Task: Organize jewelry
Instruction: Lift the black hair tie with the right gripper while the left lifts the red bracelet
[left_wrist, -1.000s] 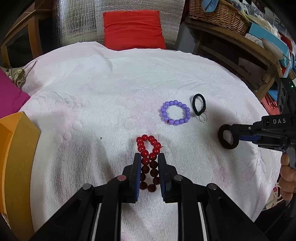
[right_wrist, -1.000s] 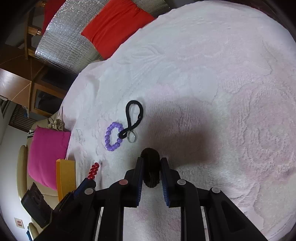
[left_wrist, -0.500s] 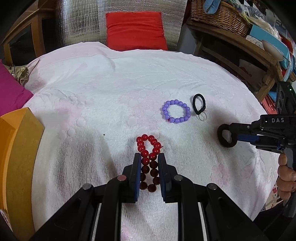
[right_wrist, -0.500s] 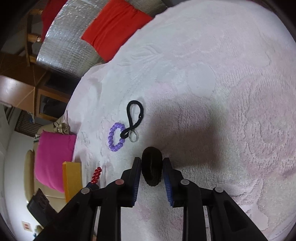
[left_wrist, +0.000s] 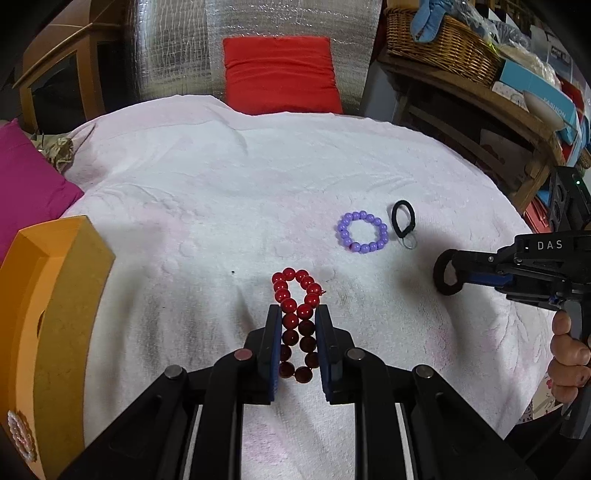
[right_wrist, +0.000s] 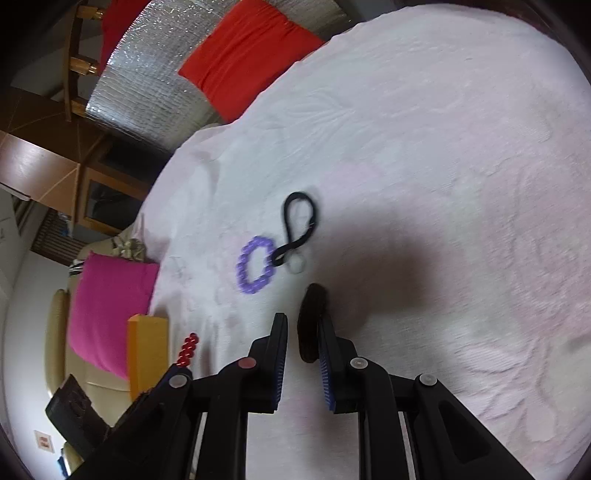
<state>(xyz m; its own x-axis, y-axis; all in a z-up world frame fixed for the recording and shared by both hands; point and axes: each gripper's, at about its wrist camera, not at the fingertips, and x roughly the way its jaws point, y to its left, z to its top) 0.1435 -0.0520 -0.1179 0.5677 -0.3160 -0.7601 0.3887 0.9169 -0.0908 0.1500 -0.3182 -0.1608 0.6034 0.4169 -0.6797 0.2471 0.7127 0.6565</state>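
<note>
- Left tongs (left_wrist: 298, 309): pressed in on the red bead bracelet (left_wrist: 284, 294), which is squashed into 2 straight rows between the pads. About half its length sticks out past the tips. You hold it across the middle so the loop cannot swing, and it seems to be clear of the white towel (left_wrist: 221, 206) below.
- Right tongs (right_wrist: 303, 318): the jaws have just been closing, with the black hair band (right_wrist: 310, 325) between them. The band lies against 1 pad, and a thin gap shows beside the other. Seen from the left tongs, however, the band rides at the tips above its own shadow, so it is judged to be pinched, though only lightly. Your hand (left_wrist: 567, 354) grips the handle behind.
- Orange box (left_wrist: 74, 280): just to the outer side of the left tongs, open side up and well apart from the right tongs. It is the likely place for both pieces, so the left load has the shorter way.
- Purple bead bracelet (left_wrist: 362, 232): on the towel ahead of both tongs and between their lines, untouched.
- Black cord loop (left_wrist: 403, 221) with a small metal ring: just beyond the purple bracelet, towards the right tongs' side and seemingly touching it. It needs separating when picked.
- Red cushion (left_wrist: 279, 74): farthest ahead, and no part of the task.
</note>
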